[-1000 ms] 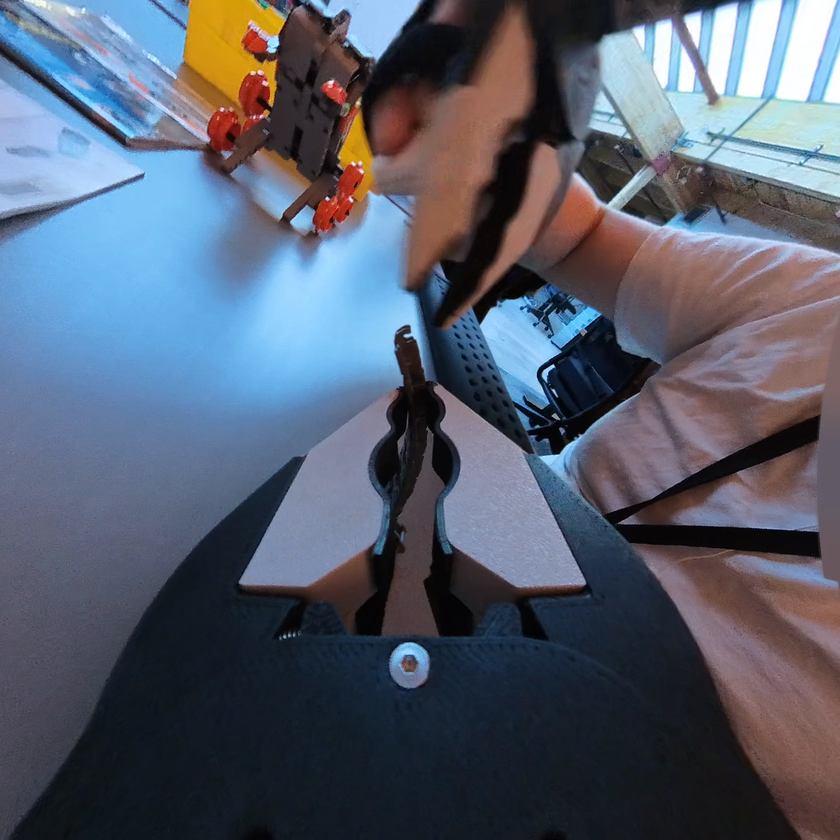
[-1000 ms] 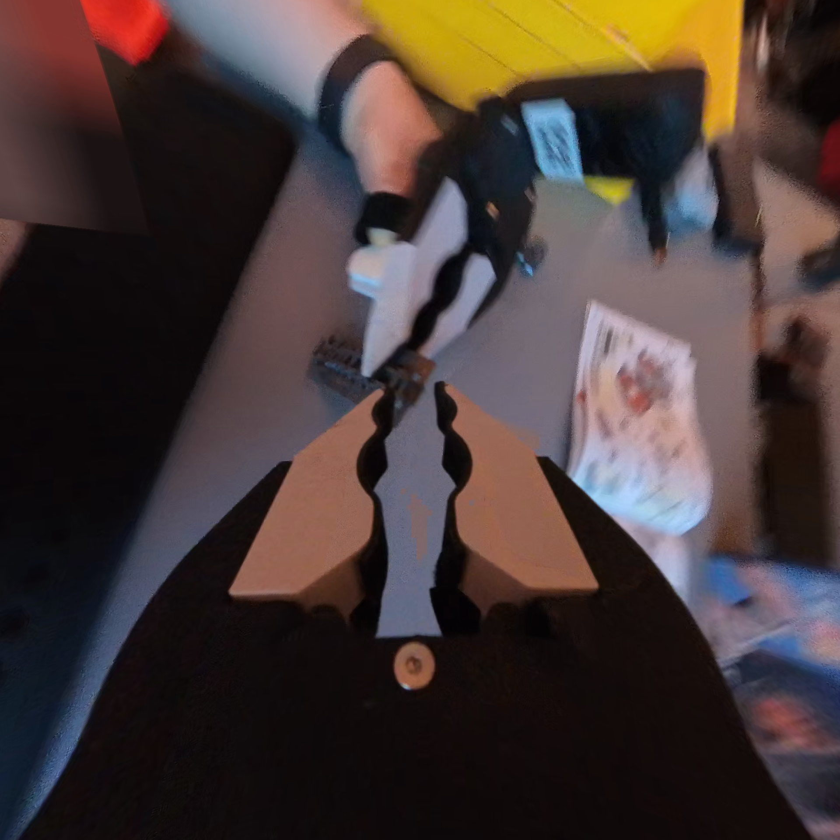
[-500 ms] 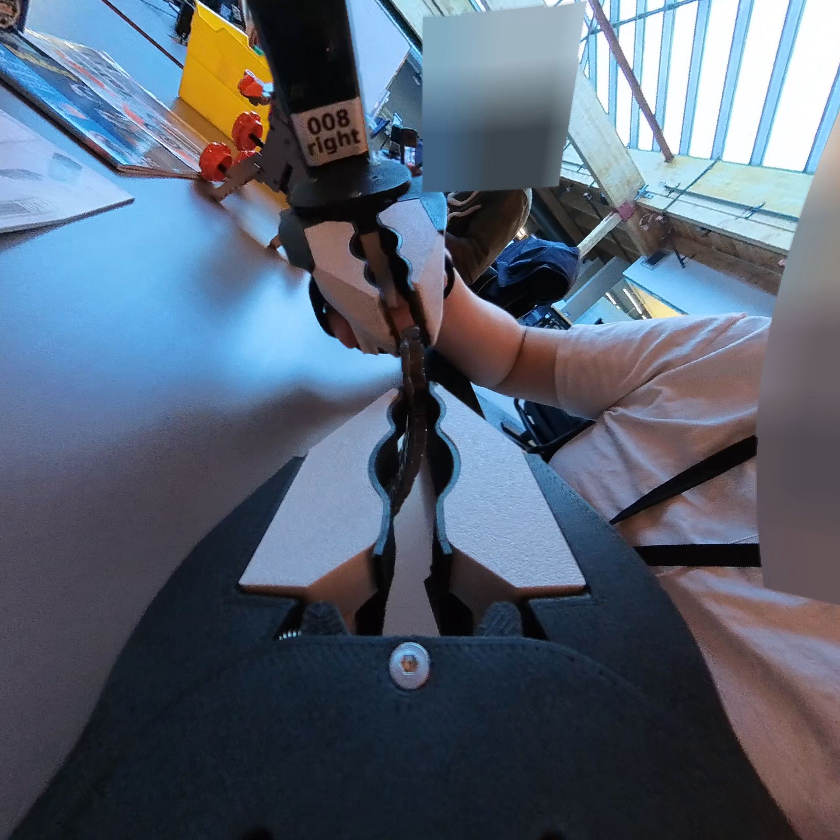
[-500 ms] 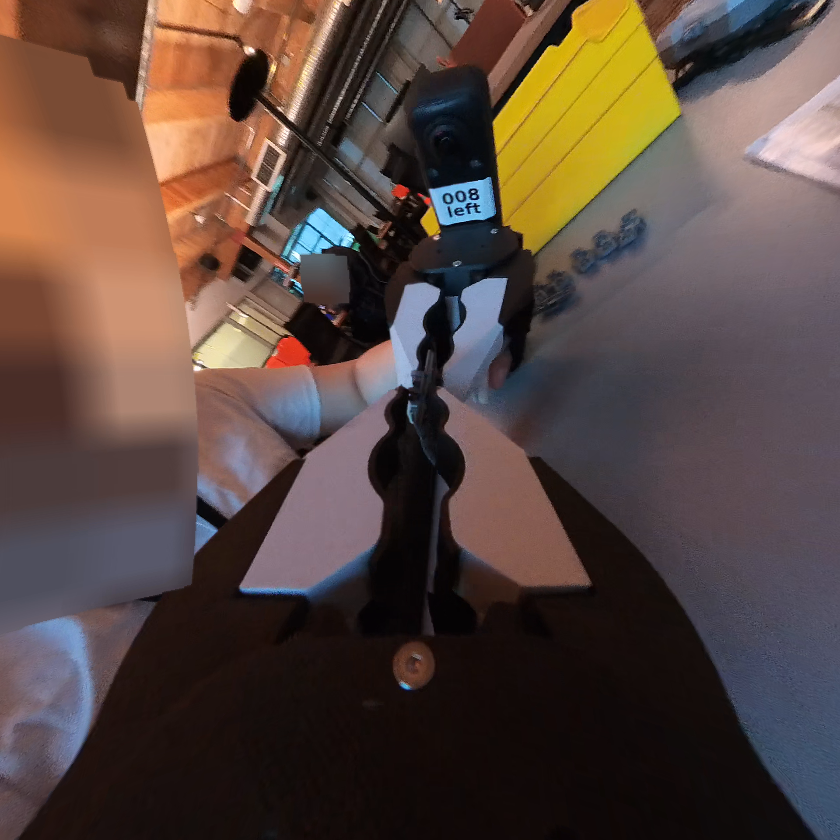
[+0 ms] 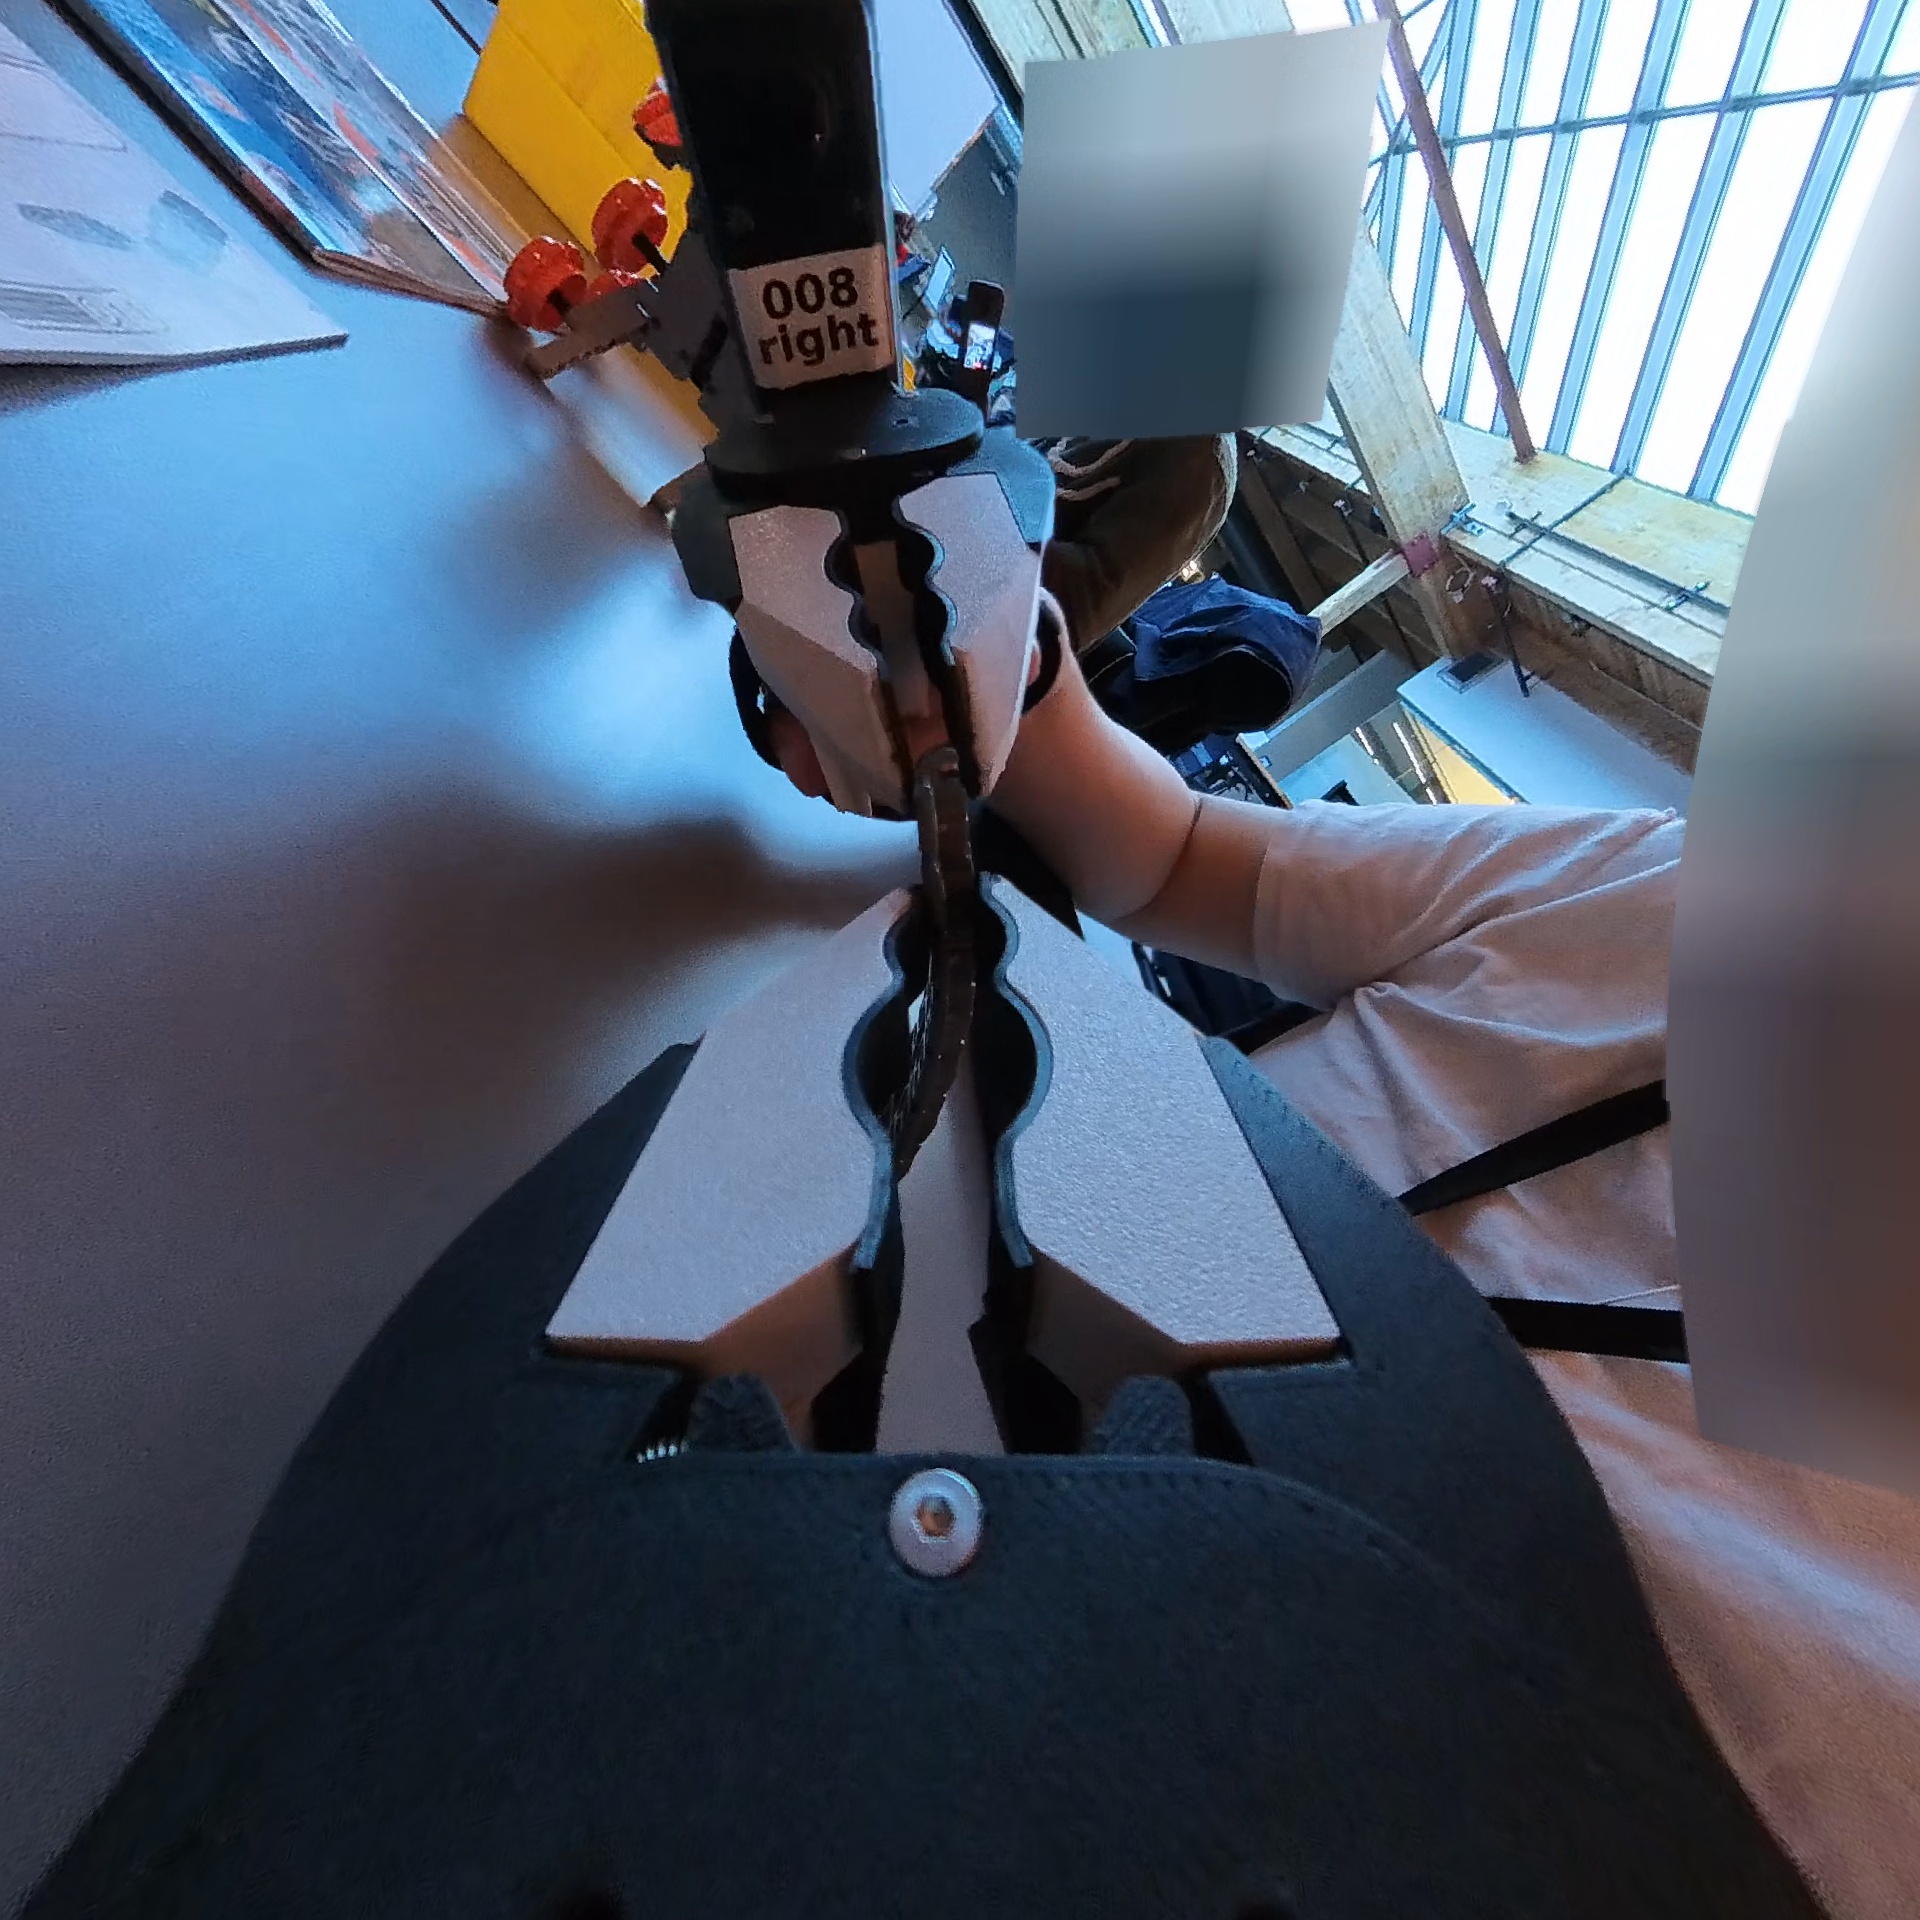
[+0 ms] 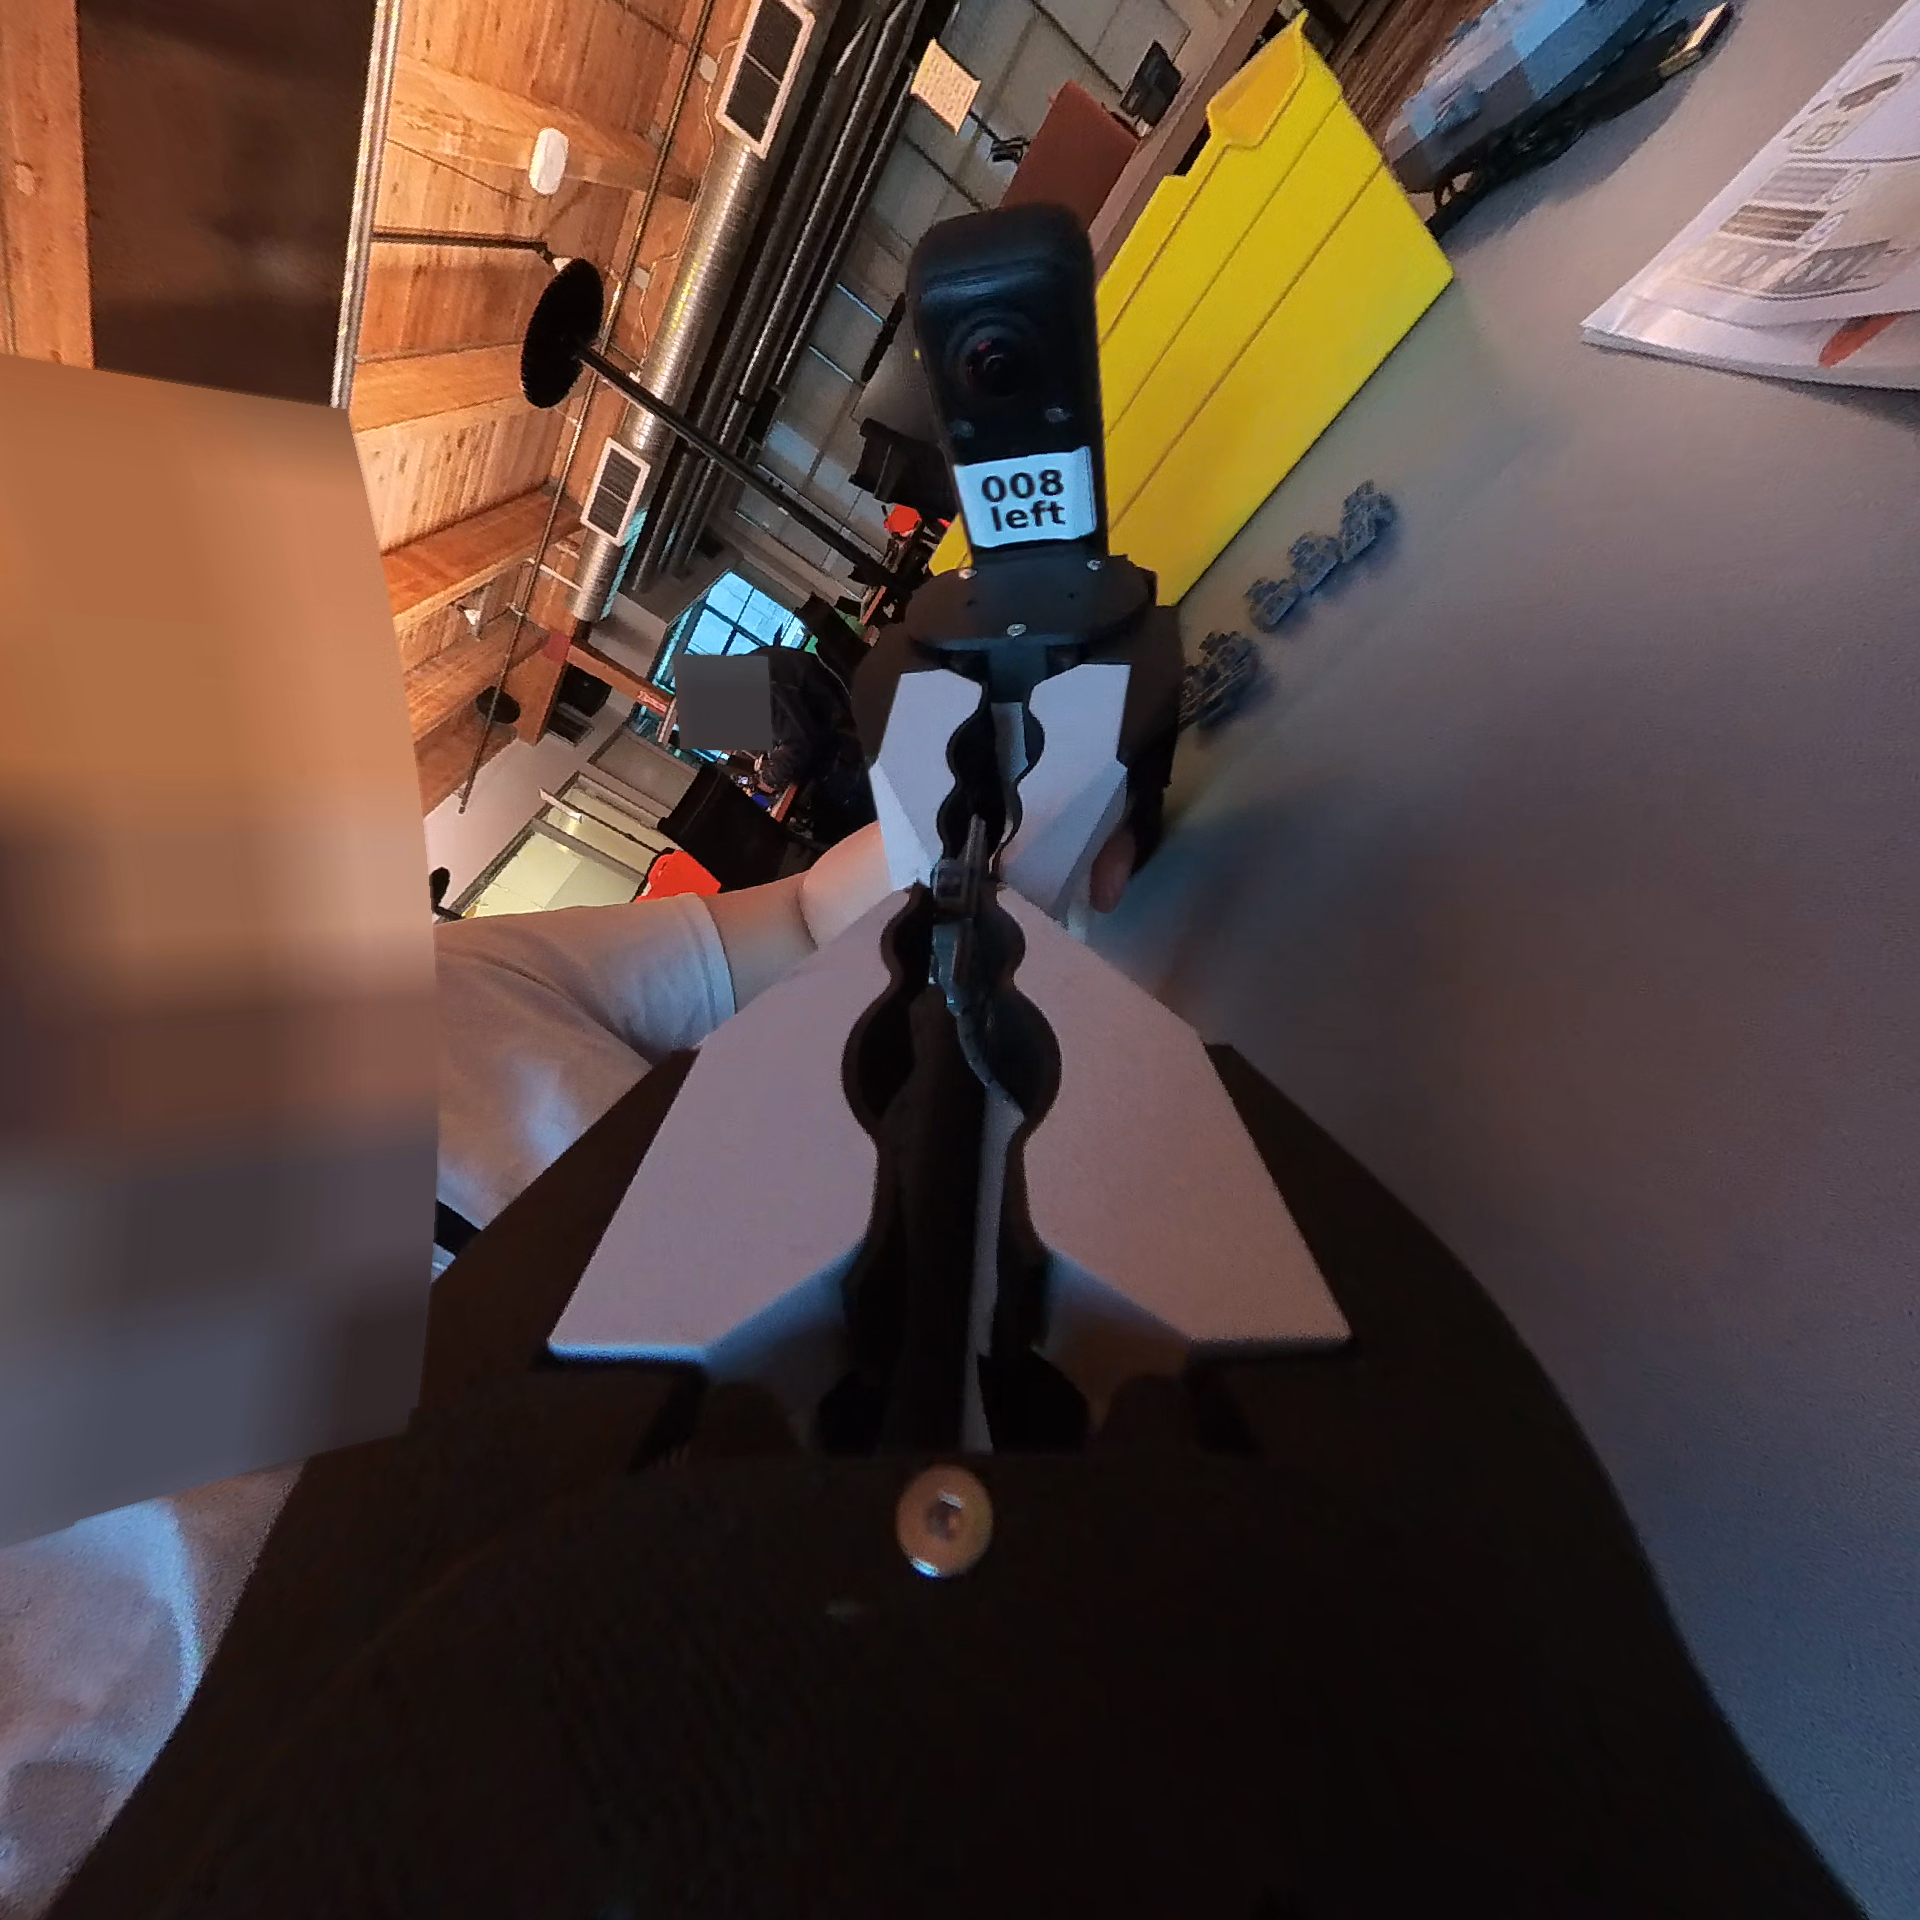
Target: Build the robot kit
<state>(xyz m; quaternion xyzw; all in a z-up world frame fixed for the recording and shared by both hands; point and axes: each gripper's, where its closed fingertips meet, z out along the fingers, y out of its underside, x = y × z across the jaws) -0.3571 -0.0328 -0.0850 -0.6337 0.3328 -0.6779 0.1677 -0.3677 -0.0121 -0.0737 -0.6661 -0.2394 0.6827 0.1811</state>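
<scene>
Both grippers met nose to nose above the grey table, each camera looking straight at the other tool.

Left gripper: jaws drawn together, clamped on a dark, thin strip of linked pieces. The strip ran up out of its fingertips towards the right gripper, whose jaws were closed down on the strip's far end. In the right wrist view the same strip sat in the narrow slot of the right gripper and reached into the left gripper beyond. So the strip was held in the air between the two tools, off the table, with only a short length showing.

Landmark: yellow bin. It stood on the table behind the left gripper. Small grey pieces lay in a loose row on the table just beside the bin. A printed booklet lay further along the table from it. In the left wrist view, a dark model with orange-red wheels stood beside the bin.

Risk, as judged: both grips were on the strip's thin edge. Any twist or pull apart could pop a link or let one end slip free and drop to the table.
</scene>
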